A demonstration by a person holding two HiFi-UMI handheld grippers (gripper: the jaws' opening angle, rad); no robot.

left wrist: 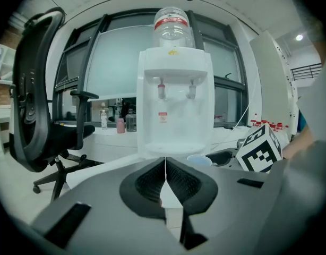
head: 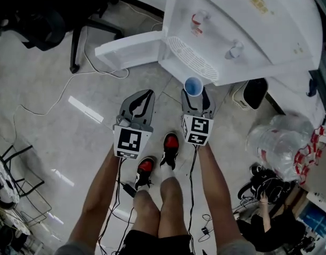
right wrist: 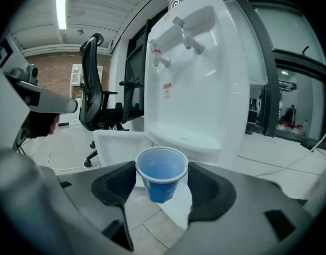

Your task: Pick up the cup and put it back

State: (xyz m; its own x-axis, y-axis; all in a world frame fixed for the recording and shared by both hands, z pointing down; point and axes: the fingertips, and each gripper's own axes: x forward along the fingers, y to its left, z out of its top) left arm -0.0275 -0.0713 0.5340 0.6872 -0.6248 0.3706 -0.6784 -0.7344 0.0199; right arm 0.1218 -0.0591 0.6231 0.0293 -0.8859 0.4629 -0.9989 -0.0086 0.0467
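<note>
A small blue cup [head: 193, 86] [right wrist: 162, 173] stands upright and empty between the jaws of my right gripper [head: 193, 92] [right wrist: 162, 178], which is shut on it. It hangs just in front of the white water dispenser [head: 242, 25] [right wrist: 205, 84], near the drip tray [head: 192, 60] [right wrist: 181, 139] under the two taps. To its left, my left gripper [head: 146, 97] [left wrist: 164, 166] is shut with nothing in it and points at the dispenser [left wrist: 175, 105]. The left gripper view catches the cup's rim [left wrist: 199, 159] beside the right gripper's marker cube [left wrist: 261, 150].
A white door panel [head: 128, 49] lies open at the dispenser's left. A black office chair [head: 46, 9] [left wrist: 41, 116] stands further left. Cables [head: 57, 97] trail across the tiled floor. Bagged empty bottles [head: 282, 142] and a crouching person [head: 269, 222] are at the right.
</note>
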